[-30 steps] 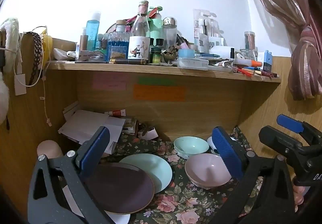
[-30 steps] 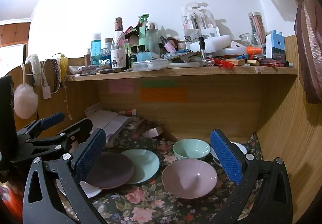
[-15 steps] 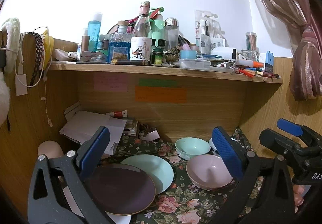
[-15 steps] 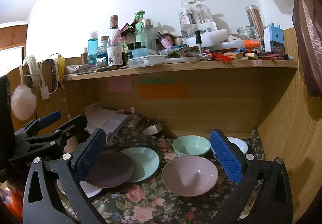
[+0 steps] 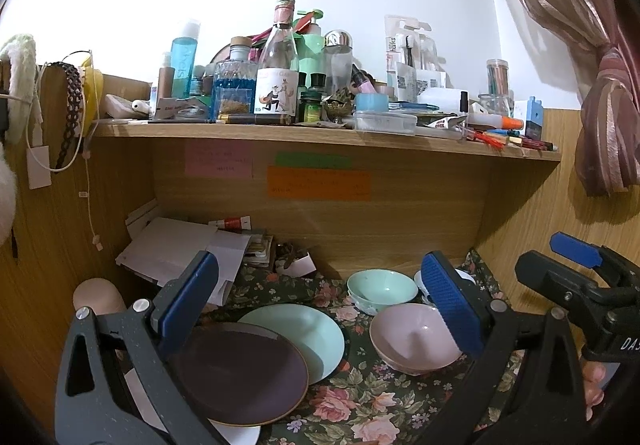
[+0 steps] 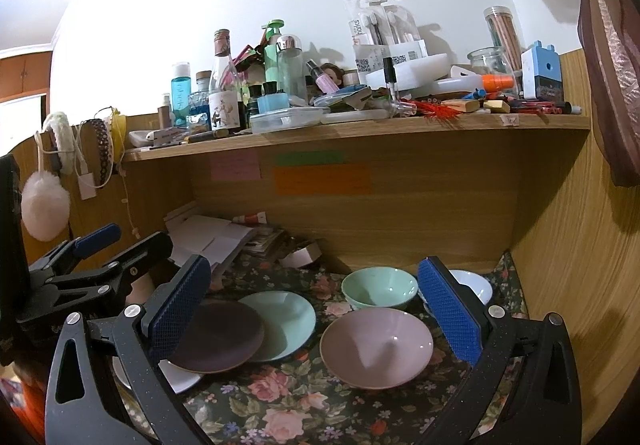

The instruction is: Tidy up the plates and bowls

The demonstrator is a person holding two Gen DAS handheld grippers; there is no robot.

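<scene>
Both tongs hang released above dishes on a dark floral cloth [image 5: 360, 397].

Left wrist view: the left gripper [image 5: 320, 305] gapes over a round dark purple plate [image 5: 236, 373] overlapping a pale green plate [image 5: 308, 333]. Right wrist view: the right gripper [image 6: 316, 313] gapes over a pink ceramic bowl [image 6: 376, 345], just before a mint green bowl [image 6: 378, 287].

The left gripper [image 5: 320, 301] hangs wide open above a floral cloth [image 5: 360, 401]. A dark purple plate [image 5: 240, 373] overlaps a mint plate [image 5: 308, 333]; right of them sit a pink bowl [image 5: 412, 345] and, behind it, a mint bowl [image 5: 380, 289]. The right gripper [image 5: 576, 265] shows at the right edge.
</scene>
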